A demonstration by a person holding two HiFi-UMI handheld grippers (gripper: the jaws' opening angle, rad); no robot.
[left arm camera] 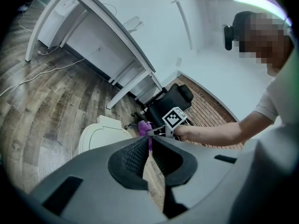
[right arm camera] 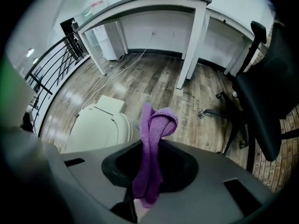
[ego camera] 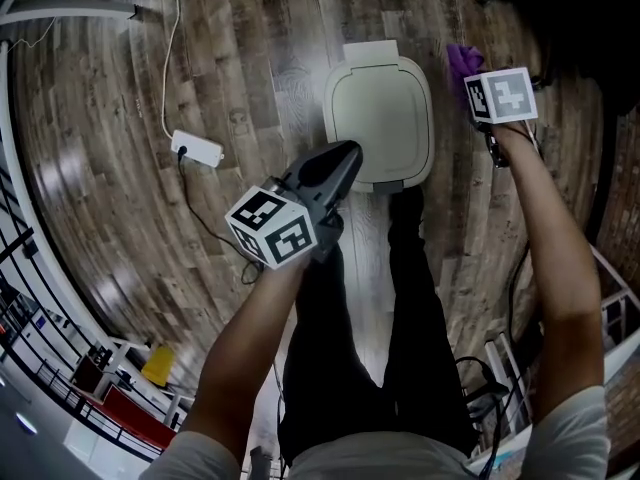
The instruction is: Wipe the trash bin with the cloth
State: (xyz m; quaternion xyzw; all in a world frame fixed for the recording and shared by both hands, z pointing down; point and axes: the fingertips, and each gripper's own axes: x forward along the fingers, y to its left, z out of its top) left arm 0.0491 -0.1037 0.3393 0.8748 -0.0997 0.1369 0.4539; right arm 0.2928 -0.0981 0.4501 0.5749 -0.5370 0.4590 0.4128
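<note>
The cream trash bin (ego camera: pixel 380 118) stands on the wood floor with its lid closed, just ahead of the person's legs. My right gripper (ego camera: pixel 478 76) hovers to the right of the bin, shut on a purple cloth (ego camera: pixel 462 61). In the right gripper view the cloth (right arm camera: pixel 152 143) is folded and sticks up between the jaws, with the bin (right arm camera: pixel 98 127) below to the left. My left gripper (ego camera: pixel 345 153) hangs over the bin's near edge, shut and holding nothing. The left gripper view shows the bin (left arm camera: pixel 100 134) and the cloth (left arm camera: pixel 145 127) beyond its jaws (left arm camera: pixel 149 141).
A white power strip (ego camera: pixel 197 148) with its cable lies on the floor left of the bin. A black office chair (right arm camera: pixel 266 101) stands close on the right. White desks (right arm camera: pixel 187 13) run along the far wall. A black railing (right arm camera: pixel 51 64) borders the left.
</note>
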